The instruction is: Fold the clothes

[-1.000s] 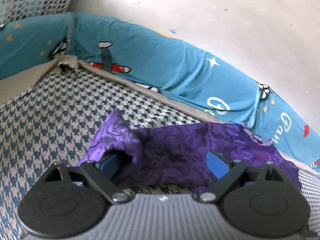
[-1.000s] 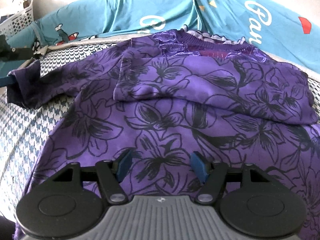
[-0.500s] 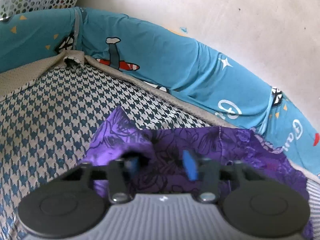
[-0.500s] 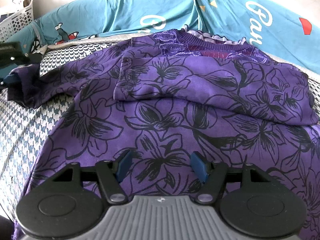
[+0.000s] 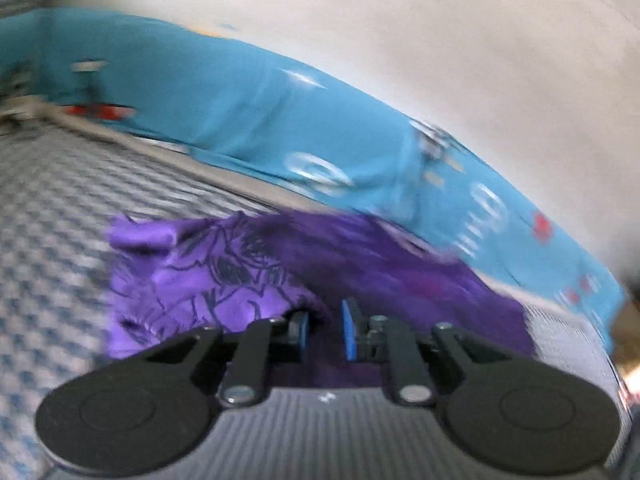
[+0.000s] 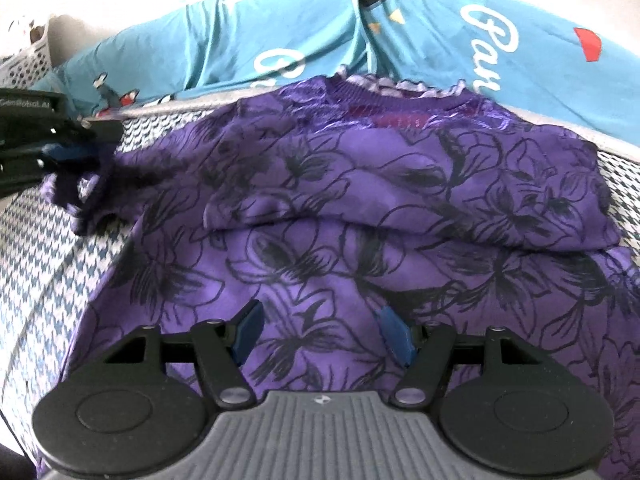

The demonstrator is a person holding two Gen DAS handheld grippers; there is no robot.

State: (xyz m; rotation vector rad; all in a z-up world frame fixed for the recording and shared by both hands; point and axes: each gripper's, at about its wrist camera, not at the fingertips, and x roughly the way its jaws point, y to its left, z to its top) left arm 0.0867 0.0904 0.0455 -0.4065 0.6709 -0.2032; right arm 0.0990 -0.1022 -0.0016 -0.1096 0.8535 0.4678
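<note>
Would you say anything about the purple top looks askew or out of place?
Yes. The top's one sleeve lies folded flat across the chest, but the other sleeve sticks out bunched at the left gripper. The right gripper hovers open over the body.

Pale plaster wall (image 5: 440, 40) at the far side, brightly lit. Houndstooth-covered surface (image 6: 36, 264) below, with a perforated white basket (image 6: 24, 64) far left.

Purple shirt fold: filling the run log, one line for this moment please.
left gripper: shut on sleeve | right gripper: open over purple shirt | surface: checked cover
</note>
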